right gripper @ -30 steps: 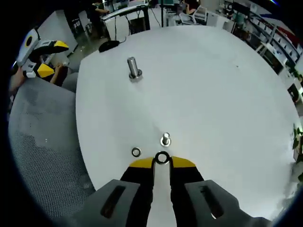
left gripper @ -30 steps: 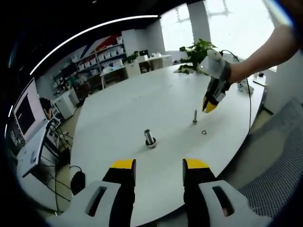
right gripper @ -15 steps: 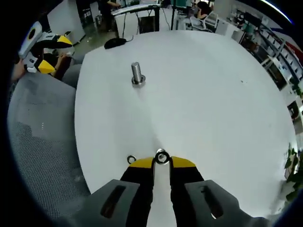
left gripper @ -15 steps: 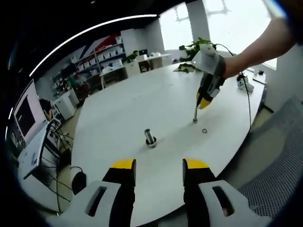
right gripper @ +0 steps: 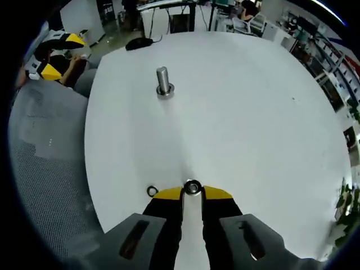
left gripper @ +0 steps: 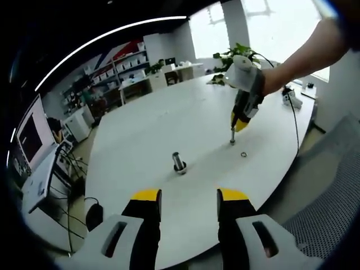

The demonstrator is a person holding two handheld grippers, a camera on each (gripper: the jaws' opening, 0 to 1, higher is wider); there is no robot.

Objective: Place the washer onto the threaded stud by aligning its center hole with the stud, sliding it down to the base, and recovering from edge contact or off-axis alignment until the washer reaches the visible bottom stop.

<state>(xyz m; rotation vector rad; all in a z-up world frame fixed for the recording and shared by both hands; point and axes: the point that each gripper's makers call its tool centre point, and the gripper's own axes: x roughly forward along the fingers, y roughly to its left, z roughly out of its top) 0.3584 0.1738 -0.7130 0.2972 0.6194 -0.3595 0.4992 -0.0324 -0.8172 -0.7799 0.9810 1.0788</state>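
The washer (right gripper: 192, 187) sits pinched in the right tool (right gripper: 192, 193), whose jaws are nearly shut on its rim. A second ago the threaded stud (left gripper: 232, 136) showed clear ahead of the washer; now the washer covers it, so alignment looks close. A spare washer (right gripper: 152, 191) lies just beside the stud on the surface (right gripper: 242, 112); a larger bolt (right gripper: 163, 82) stands well apart. The left tool (left gripper: 183, 202) hangs open, empty. No containers.

Each grey plastic two-jaw gripper (left gripper: 189, 198) (right gripper: 192, 193) has slotted jaws capped with yellow tips and black inner pads, while the person's bare forearm (left gripper: 306, 56) wears no sleeve.
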